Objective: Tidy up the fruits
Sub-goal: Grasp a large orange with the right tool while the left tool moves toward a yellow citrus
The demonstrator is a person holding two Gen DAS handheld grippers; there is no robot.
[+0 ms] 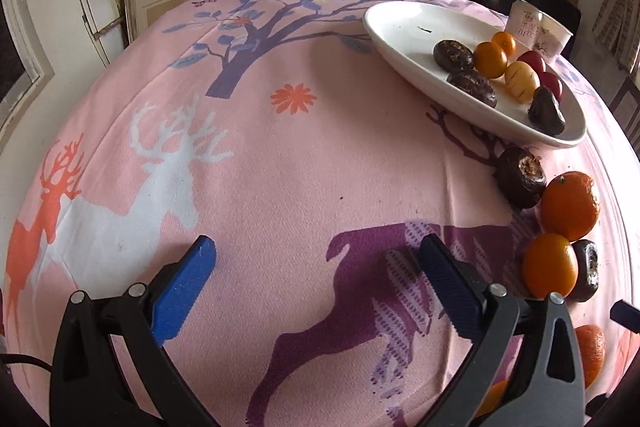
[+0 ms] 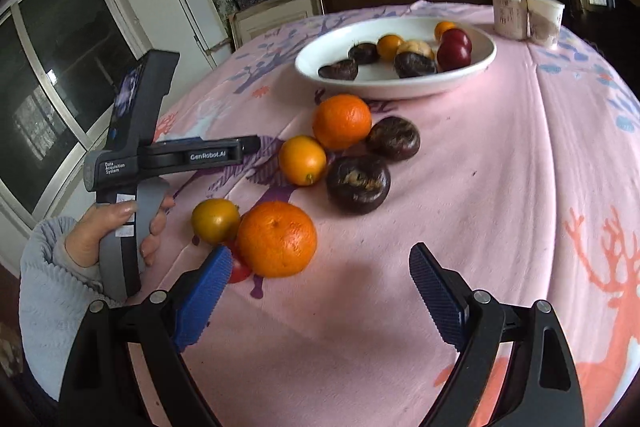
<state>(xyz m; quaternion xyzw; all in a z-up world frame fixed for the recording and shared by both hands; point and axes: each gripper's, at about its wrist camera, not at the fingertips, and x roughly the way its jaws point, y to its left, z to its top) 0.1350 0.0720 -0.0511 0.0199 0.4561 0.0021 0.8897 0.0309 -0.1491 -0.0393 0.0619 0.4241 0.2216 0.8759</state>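
Several fruits already lie in the white plate (image 2: 472,75) at 12 o'clock; about six wait on the tablecloth (image 2: 500,187), the nearest tangerine (image 2: 277,239) at 10 o'clock. Right gripper (image 2: 320,283) and left gripper (image 1: 316,279) stand wide, empty.

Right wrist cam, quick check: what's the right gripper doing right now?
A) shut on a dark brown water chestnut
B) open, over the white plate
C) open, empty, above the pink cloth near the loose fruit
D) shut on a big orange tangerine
C: the right gripper has its blue-padded jaws spread wide with nothing between them, above the pink deer-print tablecloth, and the big orange tangerine lies just beyond its left pad.
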